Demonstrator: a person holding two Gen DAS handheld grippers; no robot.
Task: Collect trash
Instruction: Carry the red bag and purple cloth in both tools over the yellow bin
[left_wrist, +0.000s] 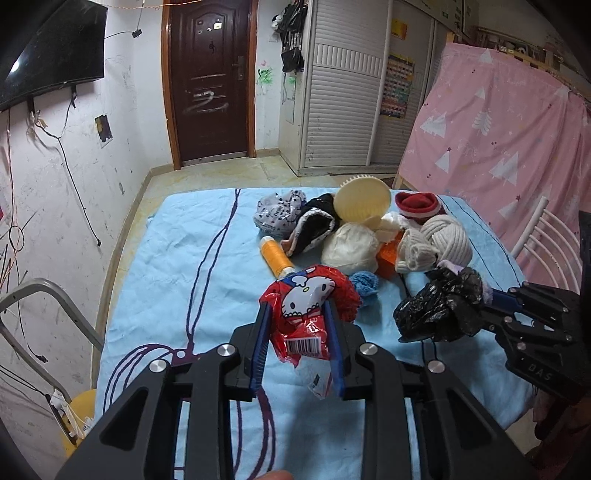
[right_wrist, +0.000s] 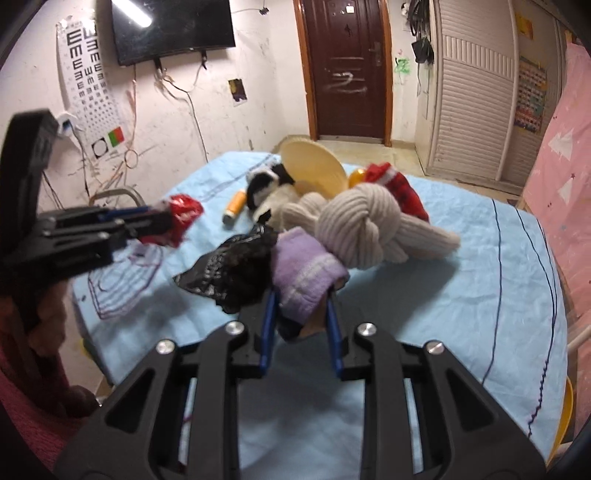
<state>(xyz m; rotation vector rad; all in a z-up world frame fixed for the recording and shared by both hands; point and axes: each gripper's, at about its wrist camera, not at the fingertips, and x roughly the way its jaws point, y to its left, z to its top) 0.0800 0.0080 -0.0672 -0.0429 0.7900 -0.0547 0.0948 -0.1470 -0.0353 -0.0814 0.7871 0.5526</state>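
Note:
My left gripper (left_wrist: 297, 314) is shut on a red Hello Kitty snack wrapper (left_wrist: 308, 306) and holds it above the blue tablecloth (left_wrist: 177, 280); the left gripper also shows in the right wrist view (right_wrist: 166, 221) with the wrapper (right_wrist: 183, 214). My right gripper (right_wrist: 301, 295) is shut on a bundle of a purple sock (right_wrist: 303, 277) and a crumpled black plastic bag (right_wrist: 232, 269). In the left wrist view the black bag (left_wrist: 439, 310) hangs from the right gripper (left_wrist: 491, 299) at the right.
A pile lies at the table's far side: a knotted beige knit (right_wrist: 362, 229), a red sock (left_wrist: 417, 205), a cream plastic lid (left_wrist: 364, 199), white yarn (left_wrist: 351, 247), an orange thread spool (left_wrist: 275, 256), a black-and-white cloth (left_wrist: 310, 229). A white chair (left_wrist: 543, 240) stands right.

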